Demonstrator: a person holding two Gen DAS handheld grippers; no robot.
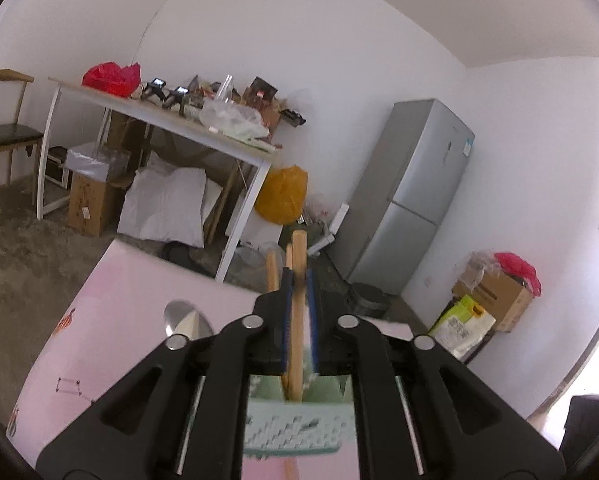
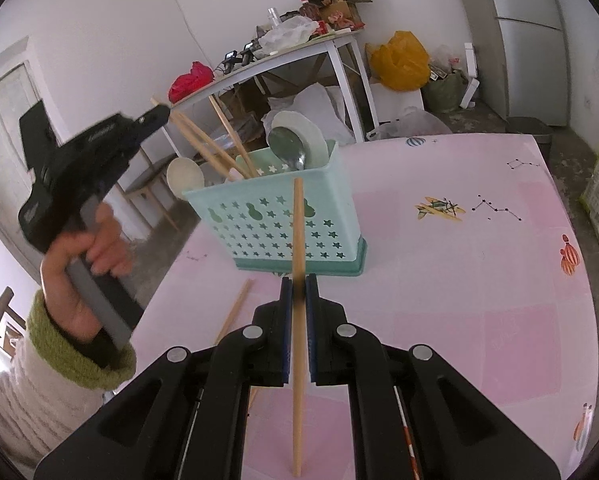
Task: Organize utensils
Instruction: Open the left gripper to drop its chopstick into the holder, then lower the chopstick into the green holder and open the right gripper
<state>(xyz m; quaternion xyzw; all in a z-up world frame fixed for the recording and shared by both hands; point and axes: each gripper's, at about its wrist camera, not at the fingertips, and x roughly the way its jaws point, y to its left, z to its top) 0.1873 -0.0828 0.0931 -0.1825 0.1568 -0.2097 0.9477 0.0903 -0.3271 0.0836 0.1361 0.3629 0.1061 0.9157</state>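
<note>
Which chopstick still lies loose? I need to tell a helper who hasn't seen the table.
On the pink table, find the mint utensil basket. The loose chopstick lies flat in front of it, left of the right gripper; the others stand in the basket or are gripped.

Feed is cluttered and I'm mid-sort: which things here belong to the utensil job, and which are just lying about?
Job:
- green basket
- chopstick in right gripper
- chopstick between jaws of left gripper
- loose chopstick
- metal spoon

Lying about:
- fridge
- yellow bag
- cluttered side table
</note>
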